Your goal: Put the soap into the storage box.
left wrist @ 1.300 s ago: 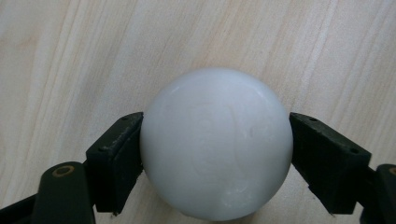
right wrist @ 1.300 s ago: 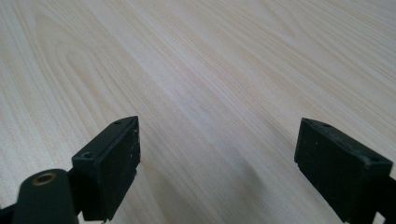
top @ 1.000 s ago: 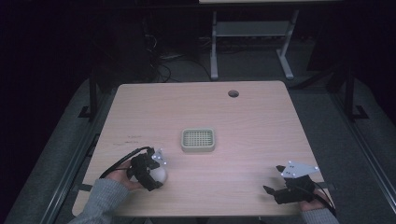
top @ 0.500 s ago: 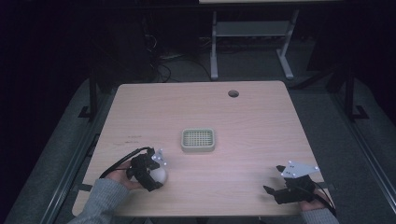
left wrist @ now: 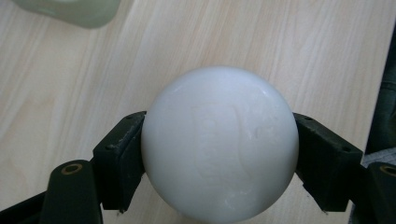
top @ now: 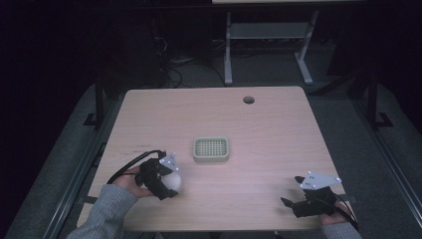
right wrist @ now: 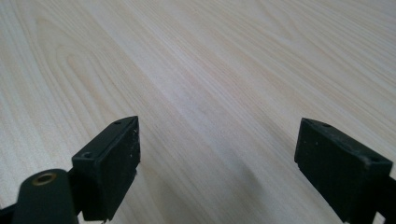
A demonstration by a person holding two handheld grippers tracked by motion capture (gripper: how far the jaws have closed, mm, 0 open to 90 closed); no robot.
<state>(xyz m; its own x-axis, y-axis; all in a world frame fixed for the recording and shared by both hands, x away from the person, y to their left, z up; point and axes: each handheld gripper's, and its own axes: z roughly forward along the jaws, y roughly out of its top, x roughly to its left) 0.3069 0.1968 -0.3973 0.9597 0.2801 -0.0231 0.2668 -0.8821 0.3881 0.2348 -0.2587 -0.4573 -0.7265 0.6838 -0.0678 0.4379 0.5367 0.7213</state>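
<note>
Ball point(left wrist: 219, 144) sits clamped in left claw point(left wrist: 219, 154).

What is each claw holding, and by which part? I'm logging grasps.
The left claw clamps the white ball across its middle, one jaw on each side. The right claw is open and holds nothing.

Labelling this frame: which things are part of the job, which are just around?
In the job:
white ball, clamped in the left gripper
pale green basket, nearest the ball

Just around:
right gripper, open over bare table
cable hole
</note>
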